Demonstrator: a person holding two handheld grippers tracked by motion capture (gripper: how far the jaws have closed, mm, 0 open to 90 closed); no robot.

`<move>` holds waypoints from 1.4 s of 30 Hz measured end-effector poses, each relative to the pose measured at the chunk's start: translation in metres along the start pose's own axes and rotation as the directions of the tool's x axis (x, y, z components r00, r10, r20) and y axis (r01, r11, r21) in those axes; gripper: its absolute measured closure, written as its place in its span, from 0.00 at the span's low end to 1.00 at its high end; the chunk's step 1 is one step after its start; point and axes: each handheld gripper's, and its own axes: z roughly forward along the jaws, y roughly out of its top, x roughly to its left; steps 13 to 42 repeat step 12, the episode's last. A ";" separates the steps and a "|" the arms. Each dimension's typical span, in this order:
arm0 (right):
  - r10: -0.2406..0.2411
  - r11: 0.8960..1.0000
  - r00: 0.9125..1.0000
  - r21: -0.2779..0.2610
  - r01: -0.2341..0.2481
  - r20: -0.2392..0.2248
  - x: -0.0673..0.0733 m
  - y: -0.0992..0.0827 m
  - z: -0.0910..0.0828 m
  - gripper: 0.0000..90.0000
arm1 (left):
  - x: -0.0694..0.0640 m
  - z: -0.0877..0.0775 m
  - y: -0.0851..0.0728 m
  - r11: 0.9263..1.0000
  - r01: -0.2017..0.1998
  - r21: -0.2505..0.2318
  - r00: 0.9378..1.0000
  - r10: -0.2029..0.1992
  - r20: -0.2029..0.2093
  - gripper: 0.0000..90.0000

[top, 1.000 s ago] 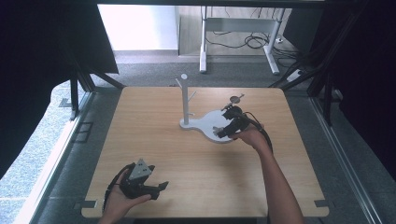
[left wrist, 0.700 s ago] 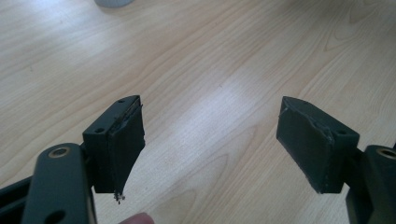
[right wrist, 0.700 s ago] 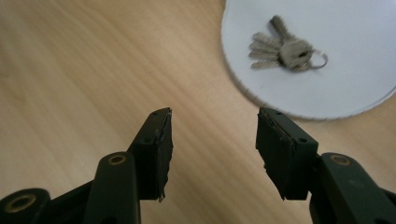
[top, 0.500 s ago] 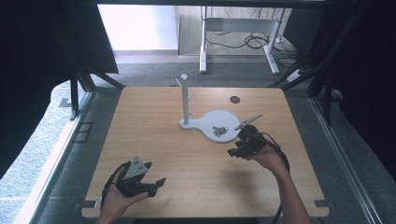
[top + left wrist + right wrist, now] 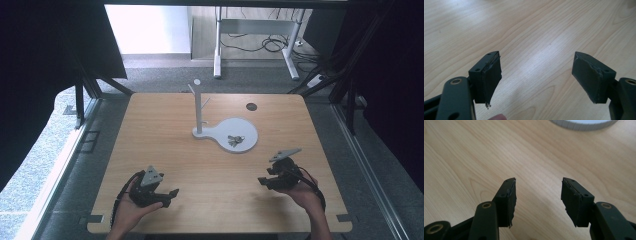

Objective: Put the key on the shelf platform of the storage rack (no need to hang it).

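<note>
A: Room's dim at the sides, bright floor and a white table frame past the far edge. The wooden desk [image 5: 165,150] carries one white stand [image 5: 200,107] w/ a round tray base [image 5: 247,131], just right of centre.

B: What's changed on my side?

A: I've pulled the right gripper [image 5: 264,181] back. A sec ago it sat over the tray, half a sec ago it was just off the tray's near rim, now it's well toward the near-right corner. Keys [image 5: 235,140] lie on the tray, touching nothing else. They look like a small bunch on a ring, too small to tell more.

B: Jaws?

A: Right gripper view: both pads [image 5: 510,202] stand well apart, bare wood between, nothing held. The tray's rim [image 5: 584,125] sits at the top edge there. Left gripper [image 5: 171,193] rests by the near-left corner, same spot as before, jaws wide w/ pads [image 5: 491,80] apart, empty too.

B: So what's that mean for the job?

A: I read it as the keys being set down and released, w/ the hand retreating. If they were meant for the tray, that step looks done. If they belong on the stand's pegs [image 5: 206,102], those are bare, so there'd be a re-grasp ahead. Can't say which from here.
</note>
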 end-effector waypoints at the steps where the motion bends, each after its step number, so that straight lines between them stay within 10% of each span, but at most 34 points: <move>1: -0.004 1.000 1.000 -0.003 0.004 -0.002 0.000 -0.004 0.002 0.52 | 0.001 0.002 -0.001 1.000 0.003 0.010 1.000 -0.003 -0.001 0.27; 10: -0.043 0.997 0.999 0.070 0.044 -0.025 0.003 -0.005 0.026 0.49 | -0.001 0.008 -0.007 0.999 0.038 0.024 0.999 -0.037 -0.031 0.27; 42: -0.046 0.997 0.999 0.064 0.048 -0.025 0.006 -0.004 0.027 0.46 | -0.003 0.005 -0.007 0.999 0.037 0.003 0.999 -0.037 -0.032 0.27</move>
